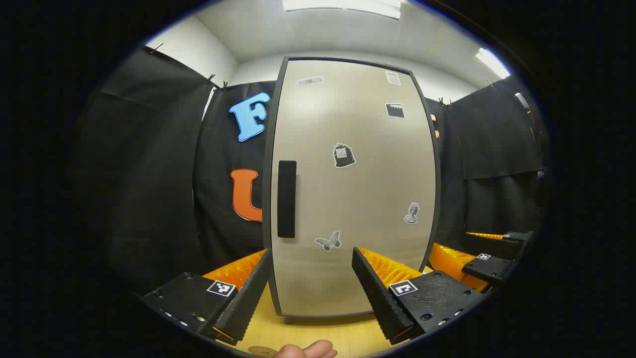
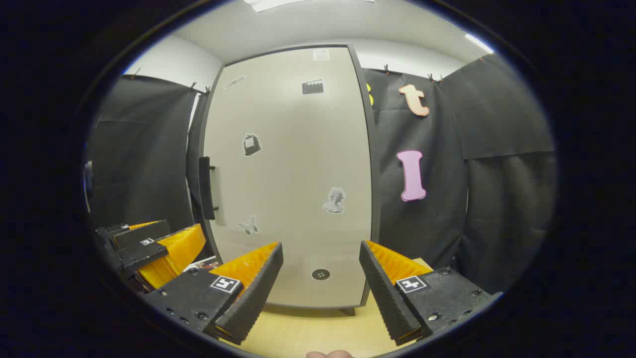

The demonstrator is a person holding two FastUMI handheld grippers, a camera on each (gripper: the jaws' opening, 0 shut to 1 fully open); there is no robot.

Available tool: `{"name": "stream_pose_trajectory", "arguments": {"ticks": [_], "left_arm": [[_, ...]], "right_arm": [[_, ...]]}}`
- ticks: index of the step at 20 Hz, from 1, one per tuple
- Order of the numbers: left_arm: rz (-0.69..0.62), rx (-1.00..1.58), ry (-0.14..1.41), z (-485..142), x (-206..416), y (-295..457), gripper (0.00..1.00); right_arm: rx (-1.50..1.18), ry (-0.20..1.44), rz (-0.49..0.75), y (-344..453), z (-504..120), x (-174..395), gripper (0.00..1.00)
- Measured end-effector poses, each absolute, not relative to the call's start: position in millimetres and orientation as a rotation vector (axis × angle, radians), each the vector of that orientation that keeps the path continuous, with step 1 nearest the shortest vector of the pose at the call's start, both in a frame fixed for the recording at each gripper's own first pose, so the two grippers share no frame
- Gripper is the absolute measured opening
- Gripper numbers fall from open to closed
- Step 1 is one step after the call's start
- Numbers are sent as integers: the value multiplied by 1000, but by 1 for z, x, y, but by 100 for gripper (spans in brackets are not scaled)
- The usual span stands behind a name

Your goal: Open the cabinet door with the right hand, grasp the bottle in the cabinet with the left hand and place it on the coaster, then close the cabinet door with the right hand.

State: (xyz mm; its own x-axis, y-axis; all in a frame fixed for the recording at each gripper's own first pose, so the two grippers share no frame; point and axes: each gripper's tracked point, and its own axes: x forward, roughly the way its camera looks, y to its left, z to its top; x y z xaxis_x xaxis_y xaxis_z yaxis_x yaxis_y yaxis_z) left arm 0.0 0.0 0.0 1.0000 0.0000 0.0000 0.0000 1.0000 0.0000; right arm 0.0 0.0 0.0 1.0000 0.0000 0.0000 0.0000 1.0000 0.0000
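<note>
The cabinet door (image 1: pixel 348 189) is closed and fills the middle of the left gripper view, a tall pale panel in a dark frame that stands on a light wooden worktop (image 1: pixel 318 333). A dark vertical handle (image 1: pixel 286 199) sits near the door's left edge, and small stickers are scattered over the panel, among them a butterfly (image 1: pixel 328 241) low down. The left gripper (image 1: pixel 310 293) is held in front of the door's lower part with its jaws spread wide and nothing between them; they touch neither the door nor the handle. Off to its right in that view, the right gripper (image 1: pixel 489 253) shows partly at the edge. In the right gripper view the same door (image 2: pixel 293 174) is seen slightly from the side, with the handle (image 2: pixel 206 188) standing proud of the panel at the left. The right gripper (image 2: pixel 320 293) also has its jaws spread wide and empty, apart from the door. The left gripper (image 2: pixel 149 248) appears at the lower left there. The bottle and coaster cannot be made out.
</note>
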Motion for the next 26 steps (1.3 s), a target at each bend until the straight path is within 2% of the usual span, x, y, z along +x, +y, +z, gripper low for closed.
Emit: {"name": "stream_pose_trajectory", "arguments": {"ticks": [18, 26], "left_arm": [[-13, -13, -9, 2, -7, 0, 96], [-36, 6, -27, 9, -17, 6, 96]], "right_arm": [[-6, 10, -17, -6, 1, -1, 99], [-15, 5, 51, 20, 6, 38, 99]]}}
